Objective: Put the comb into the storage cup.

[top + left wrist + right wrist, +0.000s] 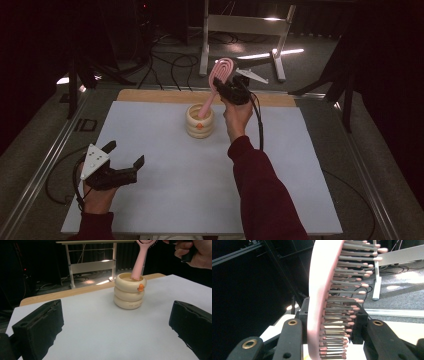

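We work over a table (165,200) covered by a pale grey mat, with a strip of bare wood at its far edge. Near the far middle stands a cream holder (200,121) shaped like stacked rings, with a small orange knob on its side. A pink hairbrush (216,86) leans in it, handle down inside and head up. Our right gripper (226,89) is clamped on the head of the brush, its jaws pressing both sides. Our left gripper (125,154) hovers near the front left corner, jaws spread wide and empty.
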Motion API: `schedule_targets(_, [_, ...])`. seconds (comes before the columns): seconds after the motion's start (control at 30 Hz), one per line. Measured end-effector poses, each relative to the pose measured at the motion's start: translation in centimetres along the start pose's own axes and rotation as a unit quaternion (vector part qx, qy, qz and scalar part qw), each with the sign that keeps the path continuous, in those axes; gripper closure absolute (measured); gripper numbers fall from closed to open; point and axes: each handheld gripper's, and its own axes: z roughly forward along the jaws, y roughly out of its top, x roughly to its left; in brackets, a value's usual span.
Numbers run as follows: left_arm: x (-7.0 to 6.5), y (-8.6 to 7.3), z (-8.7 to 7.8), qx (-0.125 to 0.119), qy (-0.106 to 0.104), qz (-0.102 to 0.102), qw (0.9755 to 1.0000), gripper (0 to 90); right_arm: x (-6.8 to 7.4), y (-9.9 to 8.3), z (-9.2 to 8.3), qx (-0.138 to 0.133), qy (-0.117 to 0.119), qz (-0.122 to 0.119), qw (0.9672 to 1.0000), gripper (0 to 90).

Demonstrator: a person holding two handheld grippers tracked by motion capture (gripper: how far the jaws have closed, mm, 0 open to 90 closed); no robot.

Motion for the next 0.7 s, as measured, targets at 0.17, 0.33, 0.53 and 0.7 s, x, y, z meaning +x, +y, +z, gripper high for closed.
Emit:
schedule_targets(0.17, [-0.07, -0.03, 0.08, 0.001, -0.001, 0.001, 1.0000, 0.1, -0.23, -0.26, 0.07, -0.004, -0.006, 0.005, 1.0000, 64.2])
schedule_targets(0.33, [-0.07, -0.03, 0.07, 0.000, -0.001, 0.001, 1.0000, 0.1, -0.61, -0.52, 0.07, -0.005, -0.012, 0.013, 0.9998, 64.2])
schedule_targets(0.53, [-0.14, -0.08, 0.16, 0.003, -0.003, 0.002, 1.0000, 0.1, -0.70, -0.81, 0.20, -0.006, -0.009, 0.015, 0.9998, 64.2])
schedule_targets(0.7, [-0.15, -0.08, 0.18, 0.003, -0.004, 0.002, 1.0000, 0.1, -0.63, -1.00, 0.34, -0.003, -0.006, 0.012, 0.9999, 64.2])
